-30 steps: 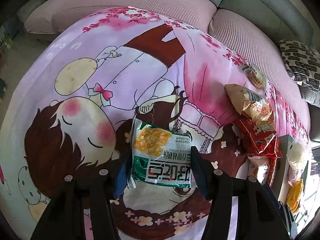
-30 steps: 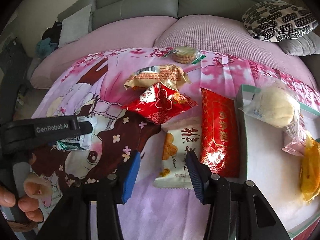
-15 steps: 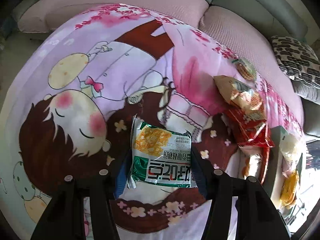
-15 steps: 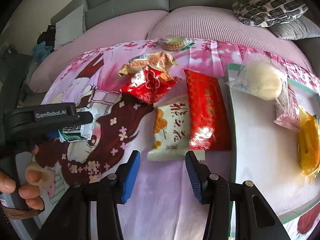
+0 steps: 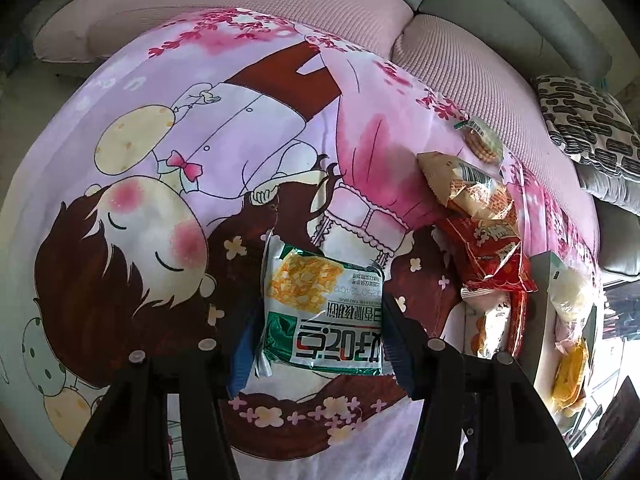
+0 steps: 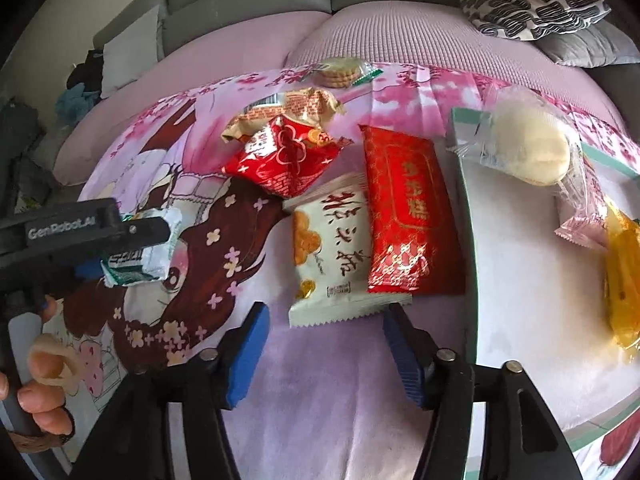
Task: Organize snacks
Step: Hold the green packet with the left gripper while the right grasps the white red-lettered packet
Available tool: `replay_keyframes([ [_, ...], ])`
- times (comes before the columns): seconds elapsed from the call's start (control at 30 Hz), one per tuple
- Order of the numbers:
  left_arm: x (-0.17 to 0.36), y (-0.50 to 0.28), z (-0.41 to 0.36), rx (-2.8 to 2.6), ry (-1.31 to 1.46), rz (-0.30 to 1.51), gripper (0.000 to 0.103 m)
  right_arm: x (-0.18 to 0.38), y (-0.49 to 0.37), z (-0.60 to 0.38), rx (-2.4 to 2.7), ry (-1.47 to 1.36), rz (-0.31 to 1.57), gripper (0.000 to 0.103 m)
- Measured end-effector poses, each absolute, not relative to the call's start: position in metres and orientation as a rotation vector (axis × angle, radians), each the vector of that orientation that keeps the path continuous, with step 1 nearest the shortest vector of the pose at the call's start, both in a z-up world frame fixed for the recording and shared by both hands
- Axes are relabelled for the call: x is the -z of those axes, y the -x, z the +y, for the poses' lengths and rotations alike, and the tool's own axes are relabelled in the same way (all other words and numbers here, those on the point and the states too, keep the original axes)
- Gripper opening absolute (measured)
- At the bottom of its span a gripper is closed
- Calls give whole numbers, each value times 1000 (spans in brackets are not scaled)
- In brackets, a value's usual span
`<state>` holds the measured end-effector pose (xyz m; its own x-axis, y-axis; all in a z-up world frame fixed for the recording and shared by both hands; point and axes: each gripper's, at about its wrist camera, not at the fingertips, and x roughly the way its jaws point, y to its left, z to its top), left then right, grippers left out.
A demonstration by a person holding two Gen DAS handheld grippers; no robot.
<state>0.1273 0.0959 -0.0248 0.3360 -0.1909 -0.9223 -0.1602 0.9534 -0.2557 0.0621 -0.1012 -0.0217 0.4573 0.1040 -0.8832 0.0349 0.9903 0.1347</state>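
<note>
— While my left gripper (image 5: 320, 340) clamps the green packet (image 5: 324, 312), what's in the tray (image 6: 520, 280)?
— A bun (image 6: 532, 148), a pink pack (image 6: 580, 224), a yellow one (image 6: 624, 280). My right gripper (image 6: 324, 344), jaws just opening, hangs empty by the white packet (image 6: 336, 256).

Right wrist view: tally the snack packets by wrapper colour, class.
Red packets: 2
White packet: 1
Green-and-white packet: 1
Tan packet: 1
Clear wraps, biscuits and bun: 2
Pink packet: 1
Yellow packet: 1
Total: 9
</note>
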Motion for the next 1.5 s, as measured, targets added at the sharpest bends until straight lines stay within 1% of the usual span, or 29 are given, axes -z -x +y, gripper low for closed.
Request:
replay_keyframes([
  [0.13,25,-128,95,22,331,1235,59,23,-67,-103,-31,-137,1075,71],
  [0.57,22,-126,95,15,333,1231,59,15,-67,-67,-213,-92,1016,71],
  [0.87,22,-126,97,15,351,1228,59,4,-79,-71,-174,-17,951,71],
  [1.23,24,-126,100,18,367,1235,59,20,-122,-80,-155,10,1018,71],
  [1.33,24,-126,100,19,366,1238,59,28,-121,-83,-161,-28,1065,71],
  [1.5,27,-127,99,20,361,1242,59,31,-106,-78,-155,-24,1080,70],
])
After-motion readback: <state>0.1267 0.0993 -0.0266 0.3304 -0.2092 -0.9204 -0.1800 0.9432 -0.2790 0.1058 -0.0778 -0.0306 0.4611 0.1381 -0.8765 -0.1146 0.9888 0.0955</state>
